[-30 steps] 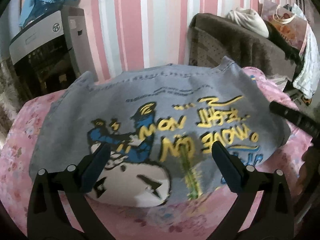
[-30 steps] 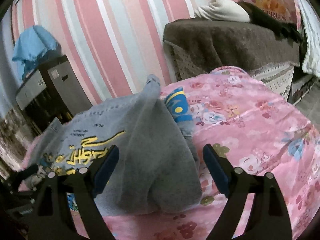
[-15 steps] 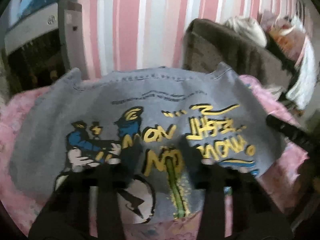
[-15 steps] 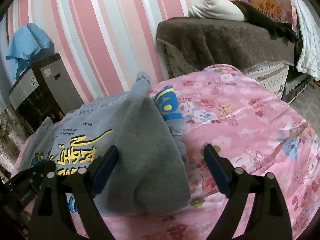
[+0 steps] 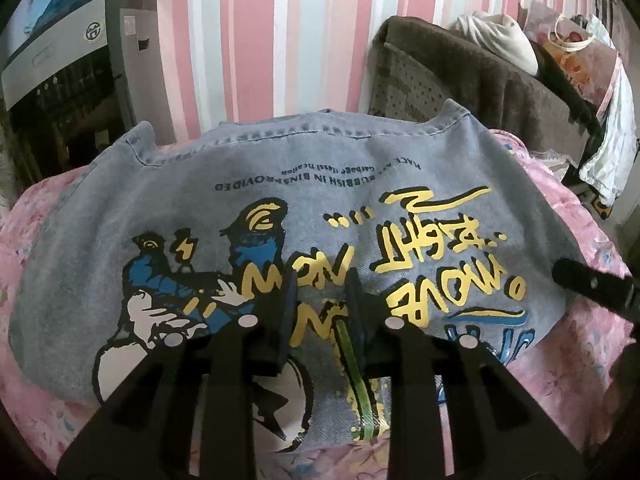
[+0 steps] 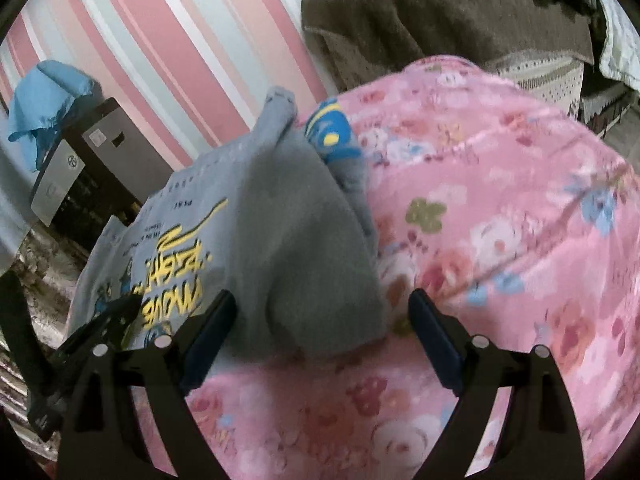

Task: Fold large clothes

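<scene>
A grey denim garment [image 5: 304, 200] with a blue, white and yellow cartoon print lies spread on a pink floral bedspread [image 5: 36, 240]. My left gripper [image 5: 320, 300] hovers over the print's middle, its jaws nearly closed with a narrow gap and nothing between them. In the right wrist view the garment [image 6: 280, 240] shows folded, with its plain grey sleeve on top. My right gripper [image 6: 324, 320] is open, straddling the near end of that sleeve just above the bedspread [image 6: 500, 220]. The right gripper's finger [image 5: 592, 286] shows in the left view.
A grey and black appliance [image 5: 68, 80] with a blue cloth [image 6: 44, 104] on top stands at the left by the striped wall. A brown covered seat [image 5: 480, 80] with a white bundle [image 5: 500, 36] and bags stands behind the bed at the right.
My left gripper's jaws have closed from wide open to nearly shut over the print. My right gripper has moved closer to the sleeve end, still open.
</scene>
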A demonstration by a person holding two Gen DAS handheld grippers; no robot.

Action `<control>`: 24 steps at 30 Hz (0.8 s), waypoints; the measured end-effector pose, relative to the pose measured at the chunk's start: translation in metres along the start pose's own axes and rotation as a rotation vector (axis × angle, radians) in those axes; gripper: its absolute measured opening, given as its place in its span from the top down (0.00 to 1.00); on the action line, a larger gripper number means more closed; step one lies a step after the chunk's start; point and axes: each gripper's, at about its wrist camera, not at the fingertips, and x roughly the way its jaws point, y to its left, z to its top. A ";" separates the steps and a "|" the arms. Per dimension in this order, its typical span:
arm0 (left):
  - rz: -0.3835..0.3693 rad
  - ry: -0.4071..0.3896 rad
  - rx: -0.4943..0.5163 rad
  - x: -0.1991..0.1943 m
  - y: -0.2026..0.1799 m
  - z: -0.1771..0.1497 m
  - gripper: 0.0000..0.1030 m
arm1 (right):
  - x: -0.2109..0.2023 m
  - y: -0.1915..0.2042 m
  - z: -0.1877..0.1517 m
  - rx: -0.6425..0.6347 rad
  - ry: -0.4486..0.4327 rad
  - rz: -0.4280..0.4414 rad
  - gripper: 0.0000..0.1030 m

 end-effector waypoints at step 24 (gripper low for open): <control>-0.012 0.010 -0.005 0.002 0.001 0.000 0.78 | 0.023 0.055 0.014 -0.129 -0.099 0.040 0.64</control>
